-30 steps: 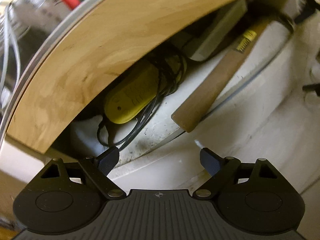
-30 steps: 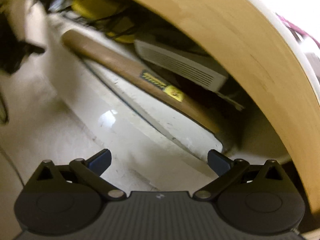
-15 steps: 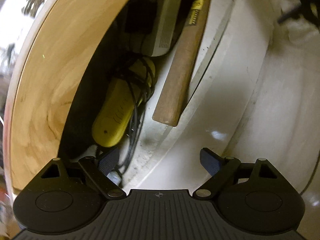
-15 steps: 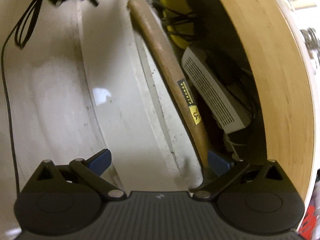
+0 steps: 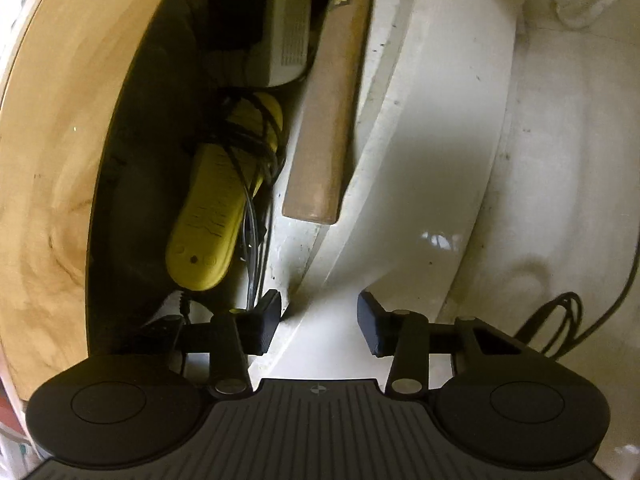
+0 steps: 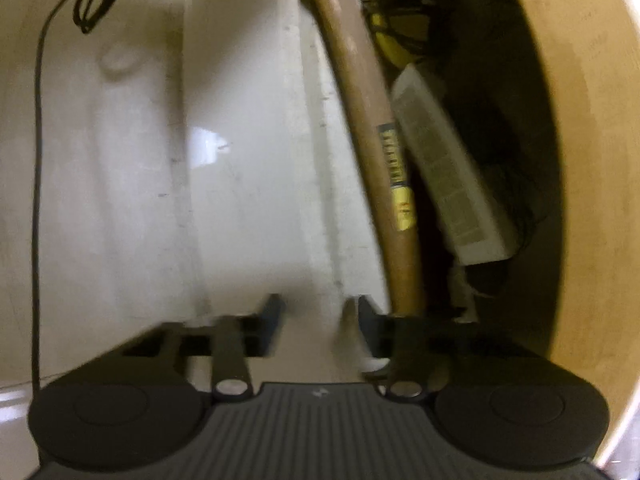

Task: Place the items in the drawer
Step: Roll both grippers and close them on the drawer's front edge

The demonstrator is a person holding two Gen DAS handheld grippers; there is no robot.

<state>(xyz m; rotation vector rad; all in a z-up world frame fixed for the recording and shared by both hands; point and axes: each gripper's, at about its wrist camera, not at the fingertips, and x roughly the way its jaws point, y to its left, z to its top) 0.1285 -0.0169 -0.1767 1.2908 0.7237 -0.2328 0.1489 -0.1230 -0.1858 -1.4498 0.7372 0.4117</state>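
Left wrist: left tool (image 5: 318, 322) straddling drawer (image 5: 420, 128) front.

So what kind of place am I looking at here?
Probably a home utility or junk drawer under a wooden top: it holds a wooden tool handle, a yellow cord-wrapped device and a white vented box.

The long hammer handle (image 5: 328, 128) is bare smooth wood, matt, with a paper label stuck on (image 6: 394, 156). The yellow oval gadget (image 5: 208, 216) looks like smooth plastic, wrapped in thin black rubbery cord (image 5: 256, 136). The white vented box (image 6: 452, 184) is matt plastic. The white drawer front (image 5: 420, 168) is glossy paint, scuffed and speckled. The pale plywood tabletop underside (image 5: 56, 152) shows grain, unfinished-looking.
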